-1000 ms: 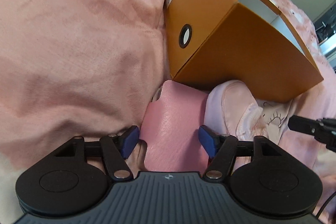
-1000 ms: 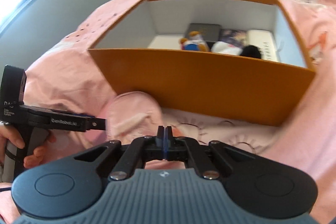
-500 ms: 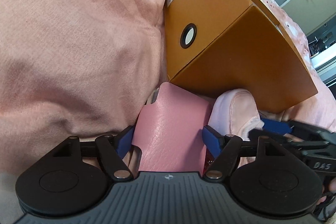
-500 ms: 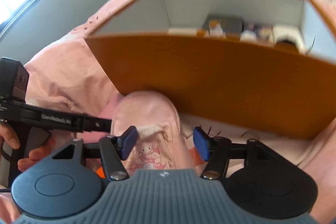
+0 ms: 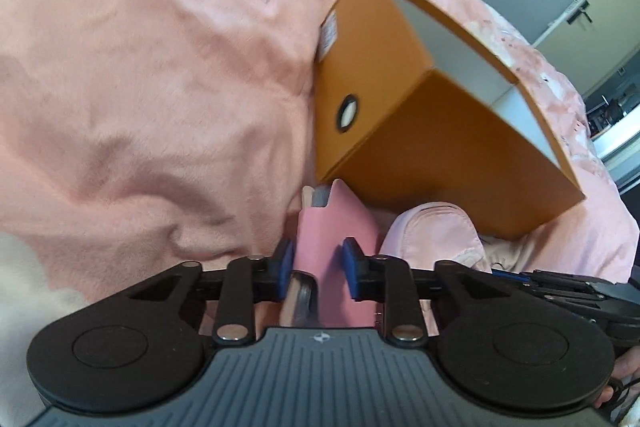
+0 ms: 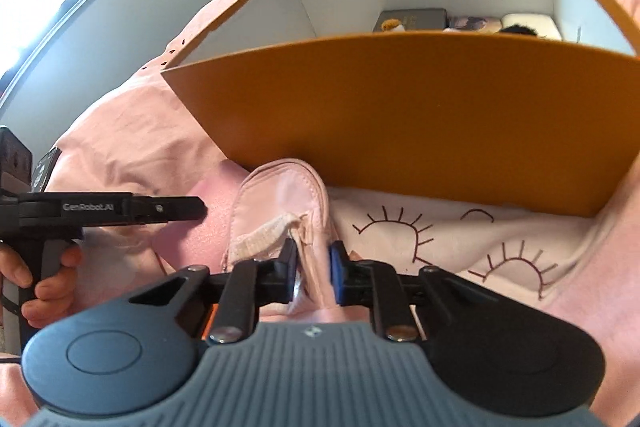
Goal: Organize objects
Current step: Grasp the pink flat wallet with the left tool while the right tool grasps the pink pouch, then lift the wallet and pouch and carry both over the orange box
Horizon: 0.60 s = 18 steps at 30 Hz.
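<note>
Pink plush bedding (image 5: 152, 99) covers the bed, soft and rumpled, printed with small dark marks and sun outlines near the right side.

Left tool (image 5: 318, 269): jaws closing on a pink leather-look case (image 5: 332, 227), with the blue pads pressed against its two flat sides. The case is thin, smooth and rectangular with a notched far corner; its long axis runs away from the tool toward the box, and it stands on edge. A dark-edged flat item shows inside it at the near end.

Right tool (image 6: 312, 269): jaws closing on the near end of a pale pink fabric pouch (image 6: 280, 203), pads pinching a fold of cloth. The pouch is soft, stitched and rounded at its far end, which points at the box wall and touches it. It lies just beside the case, to its right.

Orange cardboard box (image 6: 400, 123): rigid, open-topped, white inside, sitting on the bedding directly beyond both items. One end wall carries a round finger hole (image 5: 347, 115) and a label. Several small objects lie at its far end; details unclear.

A hand (image 6: 44, 279) grips the left tool's handle.
</note>
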{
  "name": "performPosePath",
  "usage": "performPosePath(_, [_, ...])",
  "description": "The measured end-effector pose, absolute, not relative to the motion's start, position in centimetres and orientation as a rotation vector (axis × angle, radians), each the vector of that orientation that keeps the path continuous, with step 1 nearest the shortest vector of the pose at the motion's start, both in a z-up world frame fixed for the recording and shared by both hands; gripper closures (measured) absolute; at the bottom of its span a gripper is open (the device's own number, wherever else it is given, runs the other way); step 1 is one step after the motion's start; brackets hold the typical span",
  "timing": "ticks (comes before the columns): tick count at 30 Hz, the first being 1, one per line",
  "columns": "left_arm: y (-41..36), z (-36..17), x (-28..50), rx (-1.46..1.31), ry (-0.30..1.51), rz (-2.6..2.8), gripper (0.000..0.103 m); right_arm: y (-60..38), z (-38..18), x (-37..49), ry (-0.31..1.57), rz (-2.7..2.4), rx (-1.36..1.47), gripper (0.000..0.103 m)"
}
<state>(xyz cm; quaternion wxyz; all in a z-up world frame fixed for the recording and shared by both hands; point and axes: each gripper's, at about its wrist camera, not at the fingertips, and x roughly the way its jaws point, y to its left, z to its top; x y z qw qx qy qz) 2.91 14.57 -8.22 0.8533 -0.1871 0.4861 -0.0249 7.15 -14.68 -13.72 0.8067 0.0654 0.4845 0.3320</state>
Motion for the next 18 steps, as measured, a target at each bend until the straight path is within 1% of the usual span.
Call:
performPosePath(2, [14.2, -7.9, 2.5, -0.406, 1.026, -0.073, 0.079, -15.0, -13.4, 6.9, 1.066, 0.673, 0.129, 0.085])
performPosePath(6, [14.2, -8.6, 3.6, -0.508, 1.089, -0.079, 0.079, -16.2, -13.4, 6.9, 1.119, 0.569, 0.149, 0.085])
performPosePath(9, [15.1, -9.8, 4.1, -0.590, 1.113, -0.057, 0.078, -16.5, -14.2, 7.4, 1.152, 0.547, 0.181, 0.082])
performPosePath(11, [15.8, -10.5, 4.2, -0.617, 1.127, -0.035, 0.074, -16.4, -14.5, 7.6, 1.160, 0.547, 0.185, 0.074])
performPosePath(13, [16.1, -11.1, 4.5, -0.628, 1.146, -0.014, 0.069, -16.4, -14.8, 7.8, 1.168, 0.550, 0.200, 0.069])
performPosePath(16, [16.2, -11.7, 5.0, -0.647, 1.156, -0.005, 0.066, -16.4, -15.3, 7.9, 1.179, 0.558, 0.229, 0.057])
performPosePath(18, [16.1, -12.2, 5.5, -0.652, 1.162, 0.000, 0.062, -16.3, -15.9, 8.3, 1.194, 0.555, 0.243, 0.055])
